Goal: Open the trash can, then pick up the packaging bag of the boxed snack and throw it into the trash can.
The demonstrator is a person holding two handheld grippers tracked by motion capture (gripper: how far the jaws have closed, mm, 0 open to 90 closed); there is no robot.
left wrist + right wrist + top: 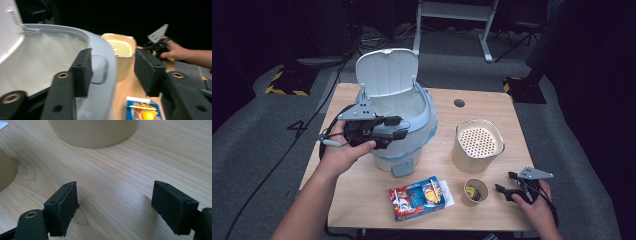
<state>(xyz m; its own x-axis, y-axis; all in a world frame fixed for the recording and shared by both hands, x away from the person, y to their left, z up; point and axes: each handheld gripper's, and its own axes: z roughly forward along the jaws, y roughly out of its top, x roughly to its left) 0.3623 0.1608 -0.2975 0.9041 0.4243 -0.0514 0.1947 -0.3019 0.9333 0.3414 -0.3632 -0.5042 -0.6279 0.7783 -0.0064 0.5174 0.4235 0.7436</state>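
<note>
At the left of the table, the left gripper (396,127) straddles the near rim of the lidded bin (424,112) — one jaw inside, one outside, pads apart and not pressing. The right gripper (508,184), jaws open and empty, rests well apart, beside the paper cup (475,192).

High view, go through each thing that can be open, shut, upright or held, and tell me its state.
Bin: lid up, white liner inside.
Left tool: open, jaws astride the bin's rim, one inside.
Right tool: open, nothing between the jaws.
Perforated container: upright.
Paper cup: upright, something inside.
Colourful box: lying flat.
</note>
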